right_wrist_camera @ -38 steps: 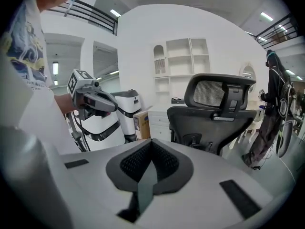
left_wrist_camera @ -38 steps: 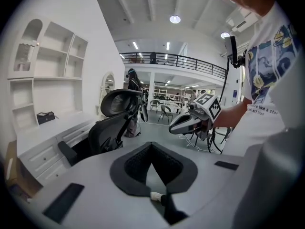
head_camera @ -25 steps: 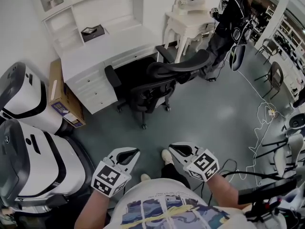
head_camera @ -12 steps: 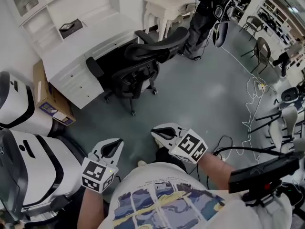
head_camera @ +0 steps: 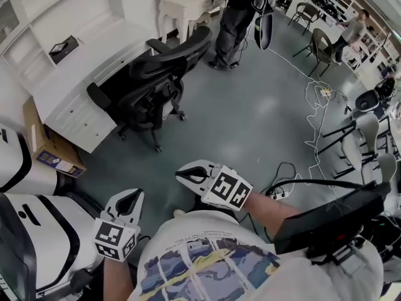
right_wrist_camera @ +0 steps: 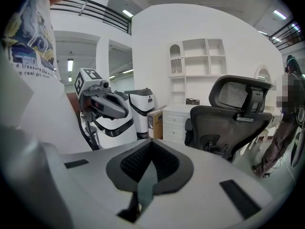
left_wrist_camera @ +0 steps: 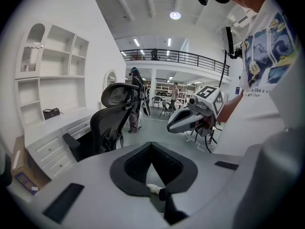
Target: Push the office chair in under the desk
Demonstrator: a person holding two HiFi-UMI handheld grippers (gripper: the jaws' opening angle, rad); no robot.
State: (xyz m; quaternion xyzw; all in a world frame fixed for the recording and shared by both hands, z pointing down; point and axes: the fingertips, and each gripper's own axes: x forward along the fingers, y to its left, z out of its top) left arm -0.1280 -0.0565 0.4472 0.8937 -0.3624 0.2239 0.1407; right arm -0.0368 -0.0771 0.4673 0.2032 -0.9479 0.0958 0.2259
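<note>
Obs. from the floor: office chair [head_camera: 153, 83] only partly readable. Its seat front and near armrest sit against the dark kneehole of the white counter [head_camera: 66, 89], and how far the seat goes under cannot be told from the head view. The wheel base is mostly covered by the seat, with a couple of castors showing. Backrest and headrest face out into the room, tilted. A small dark item on the counter [head_camera: 62, 46] is too small to ID. A cardboard box [head_camera: 47, 149] stands at the counter's end, partly behind white machine housings [head_camera: 25, 231] that the frame edge cuts off. The bystander [head_camera: 230, 11] past the chair is cut off at the top edge. Loose cables [head_camera: 313, 105] trail over the floor at right. Left gripper [head_camera: 135, 196]: jaws closed together, nothing between them. Right gripper [head_camera: 182, 173]: same, jaws together, empty. Both are held low in front of the operator's torso, well apart from the chair, with open grey floor between. In the left gripper view the chair stands left of and beyond the jaws; in the right gripper view, right of and beyond them. No contact with either gripper.
</note>
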